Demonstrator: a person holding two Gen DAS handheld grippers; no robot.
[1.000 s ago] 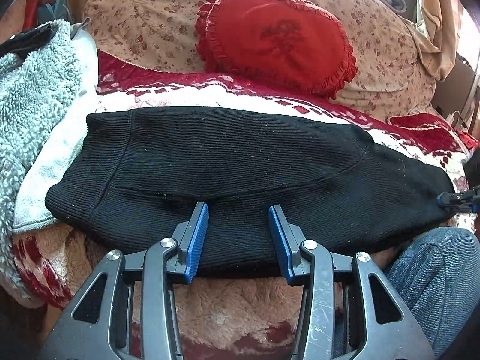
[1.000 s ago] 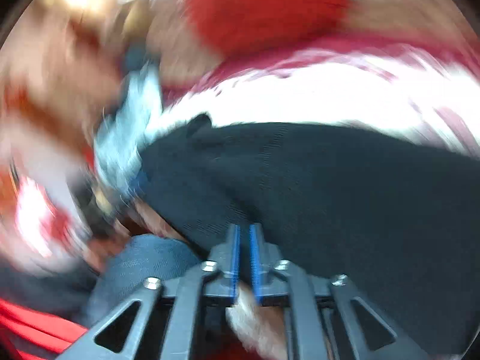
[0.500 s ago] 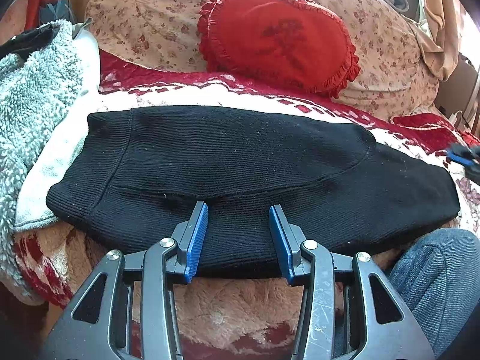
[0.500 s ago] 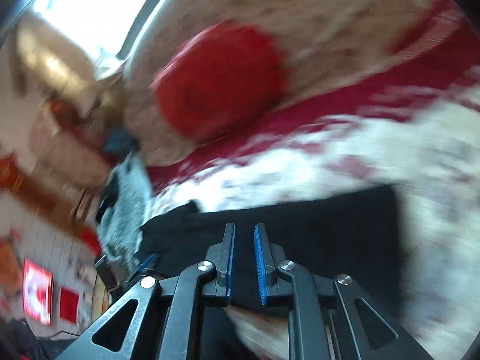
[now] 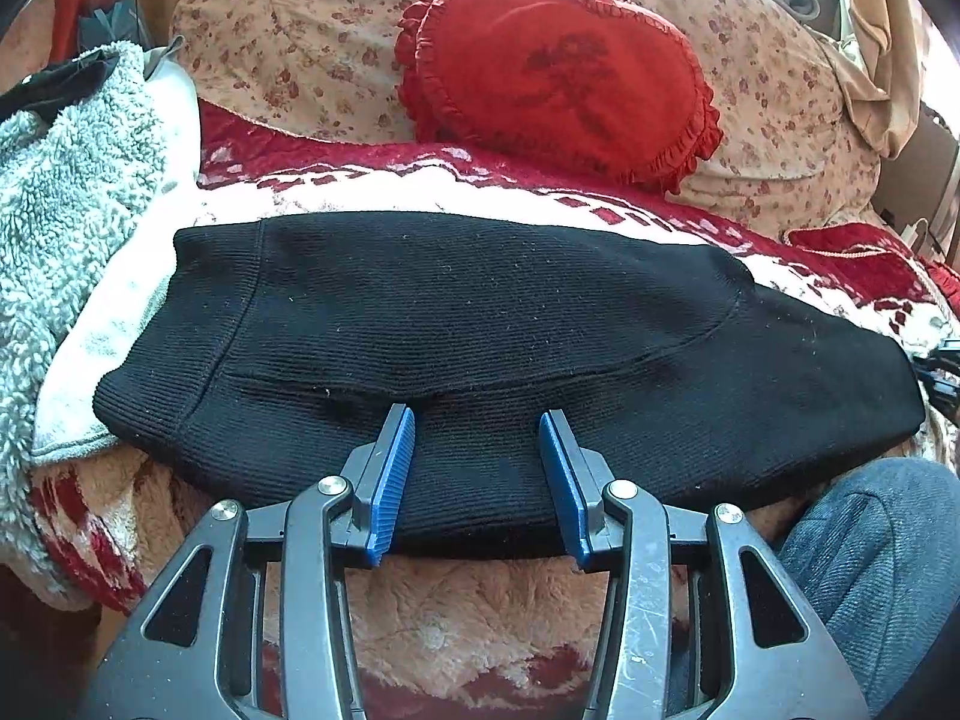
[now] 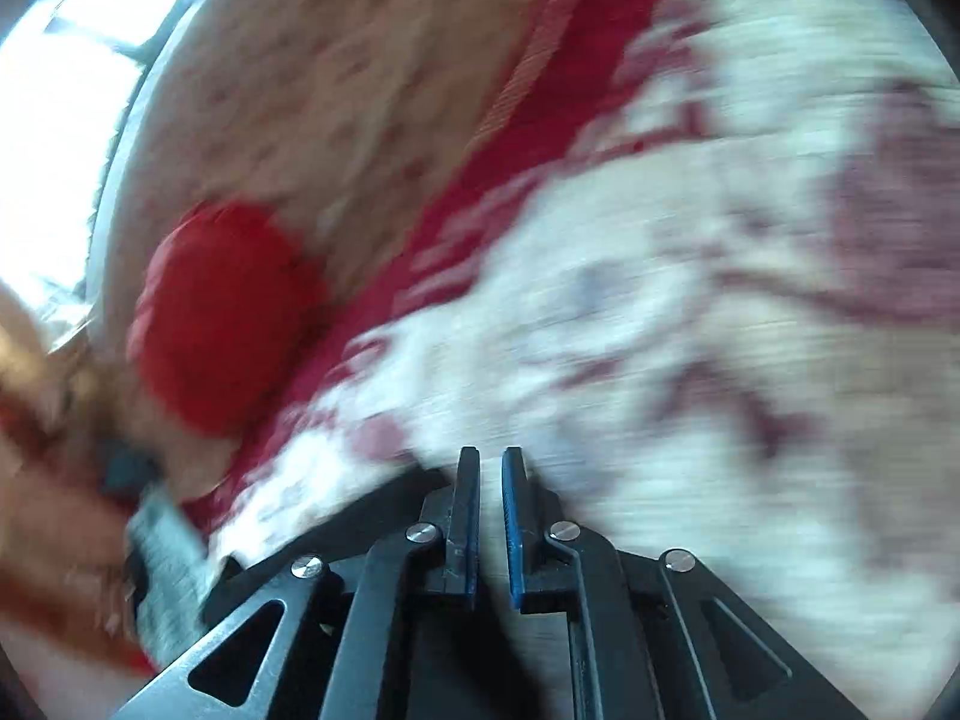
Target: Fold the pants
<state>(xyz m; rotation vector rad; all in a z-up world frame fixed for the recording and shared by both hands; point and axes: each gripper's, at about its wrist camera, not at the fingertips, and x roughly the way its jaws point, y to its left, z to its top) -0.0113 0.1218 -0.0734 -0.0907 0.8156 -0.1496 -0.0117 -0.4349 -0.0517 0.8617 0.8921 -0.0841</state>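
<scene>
Black knit pants (image 5: 480, 348) lie folded lengthwise across a red and white blanket (image 5: 420, 186), waistband at the left. My left gripper (image 5: 477, 438) is open and empty, its blue pads over the near edge of the pants. In the blurred right wrist view my right gripper (image 6: 491, 468) has its jaws nearly together with a narrow gap and nothing between them. It hovers above the blanket (image 6: 690, 312), with a strip of the pants (image 6: 360, 516) at its lower left. Its tip shows at the right edge of the left wrist view (image 5: 942, 369), beside the leg end.
A red heart-shaped cushion (image 5: 558, 72) leans on a floral pillow (image 5: 300, 42) behind the pants. A grey fleece throw (image 5: 66, 192) is heaped at the left. The person's knee in blue jeans (image 5: 870, 570) is at the lower right.
My right gripper has let the pants' leg end go, lifted and swung away over the blanket. The left gripper and the pants have stayed in place.
</scene>
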